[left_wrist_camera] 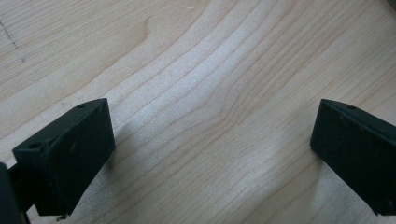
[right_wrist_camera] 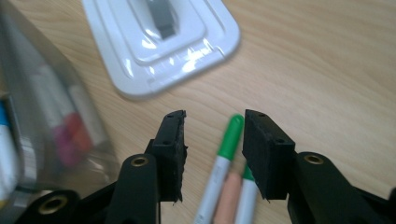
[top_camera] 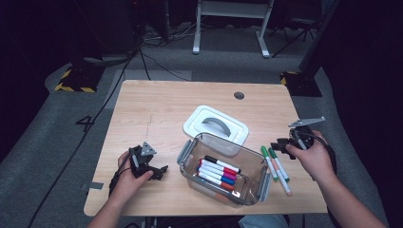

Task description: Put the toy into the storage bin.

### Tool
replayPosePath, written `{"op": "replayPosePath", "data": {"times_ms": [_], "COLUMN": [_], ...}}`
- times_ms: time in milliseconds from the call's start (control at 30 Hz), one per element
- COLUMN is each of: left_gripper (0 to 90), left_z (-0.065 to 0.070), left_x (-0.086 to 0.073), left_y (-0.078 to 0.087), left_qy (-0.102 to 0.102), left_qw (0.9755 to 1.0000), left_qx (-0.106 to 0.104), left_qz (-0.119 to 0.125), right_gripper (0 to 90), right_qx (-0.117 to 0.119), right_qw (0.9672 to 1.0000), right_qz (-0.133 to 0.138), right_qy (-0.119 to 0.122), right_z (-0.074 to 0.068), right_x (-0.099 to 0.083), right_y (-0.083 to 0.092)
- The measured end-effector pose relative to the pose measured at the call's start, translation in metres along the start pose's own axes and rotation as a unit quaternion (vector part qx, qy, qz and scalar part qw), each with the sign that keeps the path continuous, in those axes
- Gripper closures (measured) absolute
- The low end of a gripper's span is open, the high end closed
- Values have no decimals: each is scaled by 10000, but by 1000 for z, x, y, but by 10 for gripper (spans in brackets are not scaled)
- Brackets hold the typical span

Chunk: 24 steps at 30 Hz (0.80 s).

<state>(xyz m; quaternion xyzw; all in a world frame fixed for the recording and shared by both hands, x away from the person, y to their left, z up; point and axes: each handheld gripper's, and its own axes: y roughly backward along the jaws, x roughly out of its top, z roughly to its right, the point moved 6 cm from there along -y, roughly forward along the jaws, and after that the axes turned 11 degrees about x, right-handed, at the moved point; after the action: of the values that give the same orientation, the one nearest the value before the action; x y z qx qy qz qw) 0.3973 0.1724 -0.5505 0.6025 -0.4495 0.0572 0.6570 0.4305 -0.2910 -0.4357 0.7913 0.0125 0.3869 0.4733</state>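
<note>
The work here looks like putting markers into the clear plastic box that sits on the counter. Several markers already lie inside the box. Three more markers lie on the counter just to the right of the box: two with green caps and one peach-colored one.

The right gripper hangs over these three markers, on the right side of the box. Its fingers are partly apart, and nothing is pinched between them yet. The green-capped marker lies under the gap between the fingers.

What could go wrong? The three markers lie very close, side by side. If the fingers come down as they are, they may squeeze two markers at once, or push one away so it rolls across the counter. Markers are round and smooth, so a pinch near the cap end could let one slip and tip out. The box wall is close too, so a wide swing could bump the box.

The white lid lies behind the box, touching its back edge.

The left gripper rests on the counter to the left of the box. Its fingers are wide apart over bare wood, holding nothing.
</note>
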Motion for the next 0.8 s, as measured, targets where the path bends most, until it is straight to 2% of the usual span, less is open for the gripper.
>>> {"op": "replayPosePath", "data": {"times_ms": [233, 400, 600, 667, 767, 800], "left_gripper": [2, 2, 2, 2, 2, 2], "left_z": [0, 0, 0, 0, 0, 0], "left_x": [0, 0, 0, 0, 0, 0], "left_y": [0, 0, 0, 0, 0, 0], "left_qy": [0, 18, 16, 16, 14, 12], "left_qw": [10000, 10000, 10000, 10000, 10000, 10000], "left_qx": [3, 4, 5, 5, 6, 5], "left_qz": [1, 10, 10, 8, 8, 7], "right_gripper": [615, 616, 625, 646, 765, 770], "right_qx": [-54, -151, -146, -240, -465, -540], "right_qw": [9986, 9968, 9952, 9948, 9929, 9924], "right_qz": [-298, -532, -656, -730, -894, -887], "right_qy": [-442, -568, -707, -670, -628, -654], "right_z": [29, 41, 49, 51, 57, 58], "right_x": [-32, -49, -63, -65, -70, -70], "right_y": [-17, -28, -38, -40, -40, -40]}}
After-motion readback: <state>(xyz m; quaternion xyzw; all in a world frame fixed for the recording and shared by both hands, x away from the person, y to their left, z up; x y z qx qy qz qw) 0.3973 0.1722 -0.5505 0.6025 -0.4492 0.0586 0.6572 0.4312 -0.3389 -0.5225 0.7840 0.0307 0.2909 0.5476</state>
